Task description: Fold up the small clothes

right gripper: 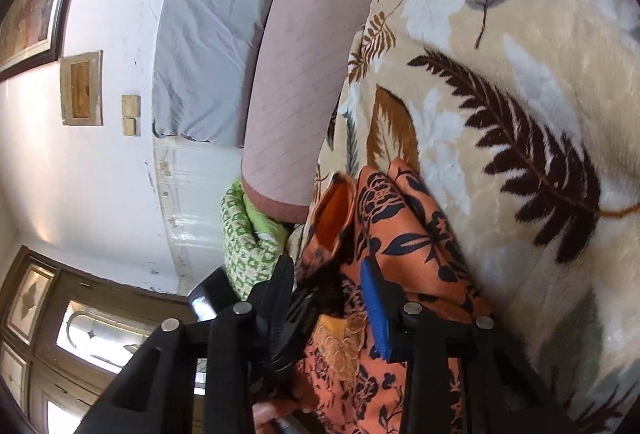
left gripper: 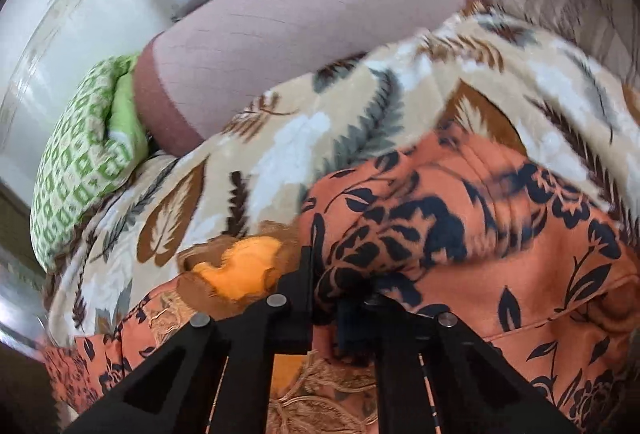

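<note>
The left claw [left gripper: 324,298] is seen clamped tight on a fold of the orange floral garment [left gripper: 460,234], its fingers drawn together with cloth pinched between them. The right claw [right gripper: 332,306] is seen partly closed around a bunched edge of the same garment [right gripper: 400,234]; whether its pads press the cloth cannot be told. The garment is spread on a leaf-patterned blanket [right gripper: 500,74] on the bed, near a pink bolster [right gripper: 304,74] and a green patterned cloth [right gripper: 244,246]
</note>
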`<state>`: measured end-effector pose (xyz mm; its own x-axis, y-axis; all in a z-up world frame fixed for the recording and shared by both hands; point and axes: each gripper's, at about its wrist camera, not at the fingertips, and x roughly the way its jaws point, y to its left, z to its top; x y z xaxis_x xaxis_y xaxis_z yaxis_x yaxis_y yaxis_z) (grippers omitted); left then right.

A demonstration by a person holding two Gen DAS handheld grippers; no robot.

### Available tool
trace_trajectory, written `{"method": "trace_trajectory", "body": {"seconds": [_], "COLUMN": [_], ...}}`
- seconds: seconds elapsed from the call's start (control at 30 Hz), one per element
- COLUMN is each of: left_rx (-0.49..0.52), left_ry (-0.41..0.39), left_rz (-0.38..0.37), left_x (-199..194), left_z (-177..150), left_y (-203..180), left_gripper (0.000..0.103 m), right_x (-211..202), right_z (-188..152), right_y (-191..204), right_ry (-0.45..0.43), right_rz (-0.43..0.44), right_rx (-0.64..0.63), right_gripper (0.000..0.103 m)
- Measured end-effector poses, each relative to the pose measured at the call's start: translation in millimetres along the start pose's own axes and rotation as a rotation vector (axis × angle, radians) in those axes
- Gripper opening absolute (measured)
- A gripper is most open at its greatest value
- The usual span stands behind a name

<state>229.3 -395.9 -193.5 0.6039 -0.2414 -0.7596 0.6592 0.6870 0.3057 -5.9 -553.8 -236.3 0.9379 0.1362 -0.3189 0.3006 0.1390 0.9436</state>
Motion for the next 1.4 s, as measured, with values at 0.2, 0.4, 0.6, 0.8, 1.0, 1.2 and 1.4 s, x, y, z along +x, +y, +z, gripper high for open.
{"method": "trace_trajectory", "body": {"seconds": [0.2,0.4,0.6,0.8,1.0,1.2,1.4], "left_rx": [-0.256,-0.485,-0.650,-0.742,-0.825,-0.973,-1.071], "left_ry": [-0.034,0.175,0.196,0.138,0.161,0.235,0.204], "left_rz": [-0.062,-0.112,-0.105,-0.095,-0.015,0.135,0.224], "left_x": [-35.9,-26.7,-40.5,-64.2,-57.9,-56.2,-80.4], "left_z": [-22.9,-100.9,-155.2,-160.3,-172.7,-227.0,-271.7], "left_y": [68.2,112.8,149.5,176.5,200.0,242.7,303.0], "left_gripper": [0.007,0.008,0.025,0.041,0.051,0.051,0.051], "right_x": [-2.6,30.3,80.8,99.4,102.2,106.9,102.6], "right_z": [2.4,-16.1,-53.7,-68.2,-74.5,-73.0,-75.7], "right_y": [5.3,23.5,27.7,9.8,12.0,12.8,18.6], "right_ry": [-0.029,0.083,0.262,0.345,0.362,0.377,0.363], "right_rz": [-0.022,-0.040,-0.189,-0.316,-0.323,-0.325,-0.287], "right_rx": [-0.032,-0.127,-0.224,-0.214,-0.256,-0.254,-0.271], "right_gripper": [0.037,0.037,0.037,0.038,0.038,0.038,0.039]}}
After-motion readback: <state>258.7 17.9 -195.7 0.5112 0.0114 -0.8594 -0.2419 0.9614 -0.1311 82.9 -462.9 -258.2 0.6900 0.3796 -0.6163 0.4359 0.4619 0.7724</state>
